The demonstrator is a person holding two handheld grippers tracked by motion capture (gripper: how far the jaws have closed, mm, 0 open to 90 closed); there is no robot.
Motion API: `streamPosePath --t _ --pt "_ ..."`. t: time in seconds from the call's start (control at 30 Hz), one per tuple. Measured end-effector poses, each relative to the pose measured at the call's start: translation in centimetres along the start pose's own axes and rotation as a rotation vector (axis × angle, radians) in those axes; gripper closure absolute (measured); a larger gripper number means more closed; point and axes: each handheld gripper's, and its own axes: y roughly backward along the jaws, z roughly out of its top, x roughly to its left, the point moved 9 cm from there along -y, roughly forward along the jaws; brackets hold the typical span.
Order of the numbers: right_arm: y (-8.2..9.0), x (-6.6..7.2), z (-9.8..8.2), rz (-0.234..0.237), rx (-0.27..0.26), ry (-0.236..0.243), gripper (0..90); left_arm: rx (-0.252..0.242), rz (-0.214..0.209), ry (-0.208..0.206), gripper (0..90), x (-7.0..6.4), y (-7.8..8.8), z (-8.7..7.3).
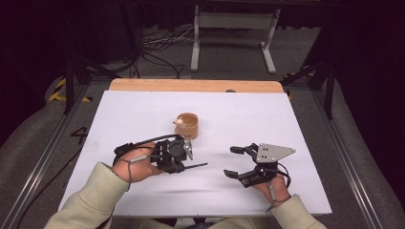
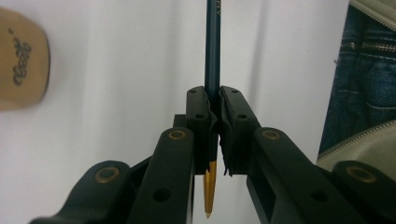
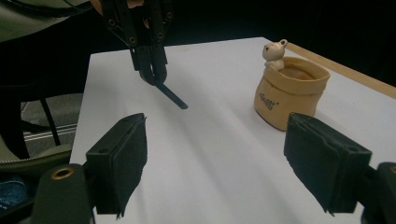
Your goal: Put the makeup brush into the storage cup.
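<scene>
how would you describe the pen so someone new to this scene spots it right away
Start at the white table and find the tan pot with a small bear figure on its rim. Just in front of it, the left gripper is shut on the pen. It is the one thin dark stick here, with a gold tip.

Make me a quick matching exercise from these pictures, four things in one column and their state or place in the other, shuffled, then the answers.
Column one:
1. left gripper
2. right gripper
3. pencil
4. tan pen holder

Column two:
A. stands on the white table, a small bear figure on its rim
B. jaws apart, nothing between them
C. dark blue with a gold end, clamped between two pads
D. jaws shut on a thin thing

Pairs: 1-D, 2-B, 3-C, 4-A
</scene>
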Motion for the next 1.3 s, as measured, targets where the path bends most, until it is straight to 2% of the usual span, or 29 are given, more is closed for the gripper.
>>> streamPosePath --t 0.1,0.27,0.67,0.7,0.73,0.8,1.1,1.3 --pt "-0.4 0.3 0.0 0.016 0.011 0.01 24.4 -0.017 -0.005 -0.026 83.2 -0.3 -0.1 0.5" --pt "-1.1 0.9 0.2 0.042 0.016 0.023 26.8 -0.008 -0.023 -0.067 83.2 -0.9 -0.4 0.8" --pt "-3.2 2.5 -0.2 0.127 0.064 0.062 39.2 -0.006 -0.02 -0.098 83.1 -1.1 -0.5 1.3" --pt "-3.6 2.9 -0.2 0.145 0.075 0.069 42.3 -0.012 -0.021 -0.092 83.2 -1.2 -0.6 1.3" --pt "-3.6 2.9 -0.2 0.145 0.075 0.069 42.3 -0.013 -0.022 -0.099 83.2 -1.3 -0.6 1.3" --pt "-4.0 3.2 -0.3 0.164 0.083 0.076 48.8 -0.013 -0.027 -0.107 83.2 -1.4 -0.6 1.4" --pt "-4.8 3.8 -0.3 0.2 0.101 0.088 64.1 -0.017 -0.008 -0.142 83.2 -1.6 -0.7 1.4" --pt "-5.0 4.0 -0.4 0.21 0.106 0.091 69.6 -0.015 -0.008 -0.157 83.2 -1.6 -0.8 1.5"
